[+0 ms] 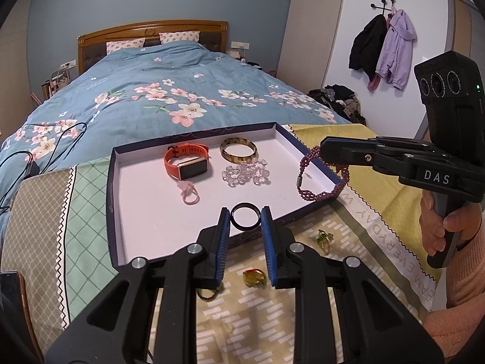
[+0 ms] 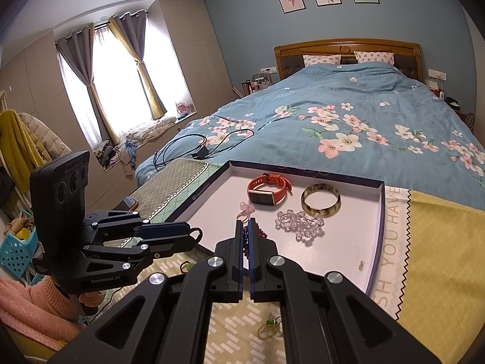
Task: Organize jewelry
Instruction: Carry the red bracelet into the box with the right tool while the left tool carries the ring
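A shallow white tray (image 1: pixel 142 200) with dark rim lies on the cloth-covered table; it also shows in the right wrist view (image 2: pixel 348 251). In it lie an orange watch (image 1: pixel 188 160), an amber bangle (image 1: pixel 239 150), a clear bead bracelet (image 1: pixel 247 173) and a small pink bracelet (image 1: pixel 190 192). My left gripper (image 1: pixel 245 215) is shut on a black ring (image 1: pixel 245 216) and holds it over the tray's near edge. My right gripper (image 2: pixel 246 227) is shut on a purple beaded bracelet (image 1: pixel 321 192), which hangs over the tray's right rim.
Loose pieces lie on the cloth in front of the tray: a green-gold ornament (image 1: pixel 323 239), a yellow-red one (image 1: pixel 254 276) and a dark bead loop (image 1: pixel 209 294). A bed with a blue floral quilt (image 1: pixel 169 97) stands behind, with black cables (image 2: pixel 197 148) on it.
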Motion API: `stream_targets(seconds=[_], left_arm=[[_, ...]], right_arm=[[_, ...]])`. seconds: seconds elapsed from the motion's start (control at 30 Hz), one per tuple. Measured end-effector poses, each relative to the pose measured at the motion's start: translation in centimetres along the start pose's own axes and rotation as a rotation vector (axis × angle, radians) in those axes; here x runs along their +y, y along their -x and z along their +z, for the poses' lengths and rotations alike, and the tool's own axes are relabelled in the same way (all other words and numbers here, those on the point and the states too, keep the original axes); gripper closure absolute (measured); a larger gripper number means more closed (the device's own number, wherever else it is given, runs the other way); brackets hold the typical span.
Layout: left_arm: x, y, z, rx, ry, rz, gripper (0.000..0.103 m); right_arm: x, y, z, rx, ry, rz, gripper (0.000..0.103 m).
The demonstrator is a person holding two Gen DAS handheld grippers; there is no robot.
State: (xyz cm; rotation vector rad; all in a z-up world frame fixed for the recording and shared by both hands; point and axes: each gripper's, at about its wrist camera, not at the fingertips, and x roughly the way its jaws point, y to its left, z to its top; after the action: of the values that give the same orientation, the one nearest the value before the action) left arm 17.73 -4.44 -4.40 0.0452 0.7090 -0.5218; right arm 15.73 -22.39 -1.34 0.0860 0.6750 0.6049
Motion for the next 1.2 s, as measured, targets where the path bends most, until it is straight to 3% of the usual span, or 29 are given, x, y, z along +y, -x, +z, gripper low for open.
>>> stream_targets(seconds=[1.2], left_arm=[[2.7,-4.6,1.2,0.058,0.028,0.065,0.082]], right_arm=[[-2.9,-5.3,1.5,0.069,-0.050,0.008,0.102]])
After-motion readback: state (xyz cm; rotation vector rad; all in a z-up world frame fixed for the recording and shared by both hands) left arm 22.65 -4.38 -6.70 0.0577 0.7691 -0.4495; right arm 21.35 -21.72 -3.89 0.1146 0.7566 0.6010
